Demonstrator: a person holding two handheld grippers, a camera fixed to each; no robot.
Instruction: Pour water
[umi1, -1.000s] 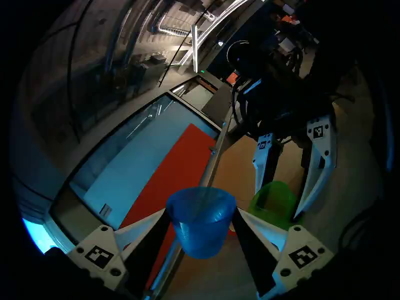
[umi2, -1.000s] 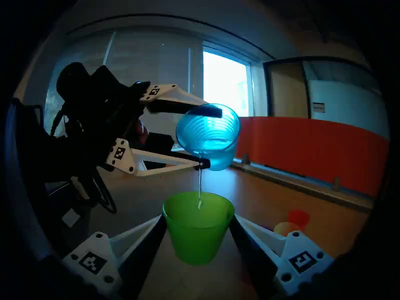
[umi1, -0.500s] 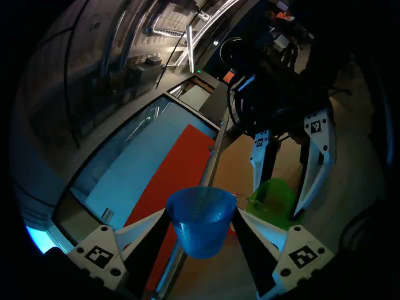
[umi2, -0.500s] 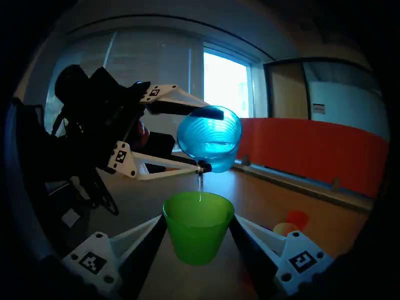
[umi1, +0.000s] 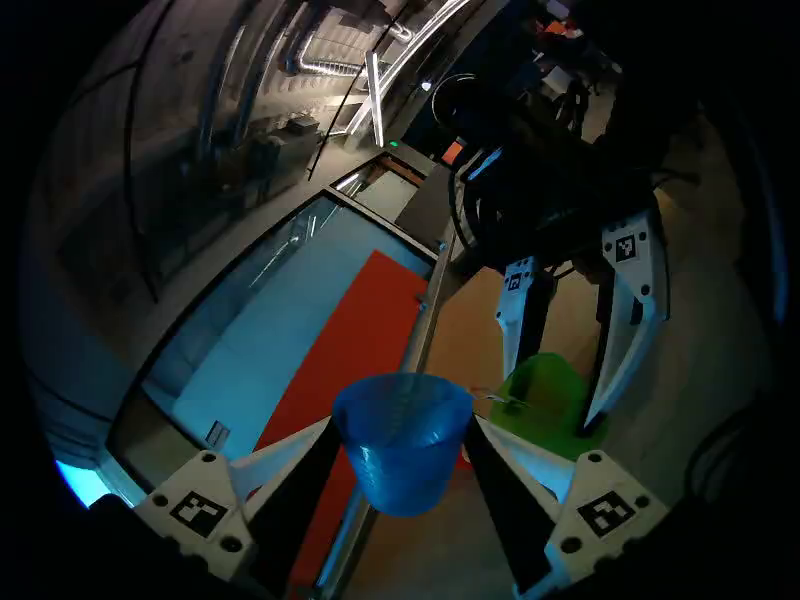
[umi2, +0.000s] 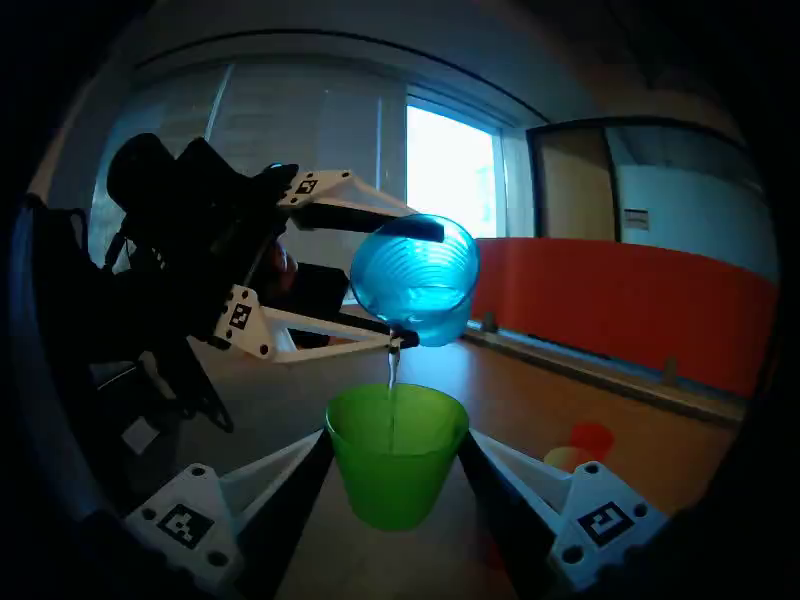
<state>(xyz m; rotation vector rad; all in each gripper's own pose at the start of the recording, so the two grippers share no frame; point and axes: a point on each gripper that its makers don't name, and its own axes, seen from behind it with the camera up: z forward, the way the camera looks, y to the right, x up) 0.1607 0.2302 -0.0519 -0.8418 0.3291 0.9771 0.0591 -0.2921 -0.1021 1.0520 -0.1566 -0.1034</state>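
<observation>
Water (umi2: 390, 392): thin stream from blue cup (umi2: 415, 280) into green cup (umi2: 397, 460)
blue cup: tilted, at 12 o'clock above green cup
left tongs (umi1: 402, 428): clenched on blue cup
right tongs (umi2: 397, 440): grasping upright green cup

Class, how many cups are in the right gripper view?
4: blue cup in left gripper, pouring; green cup in right gripper; red cup and yellow cup, blurred, on the table. Others may be hidden.
</observation>
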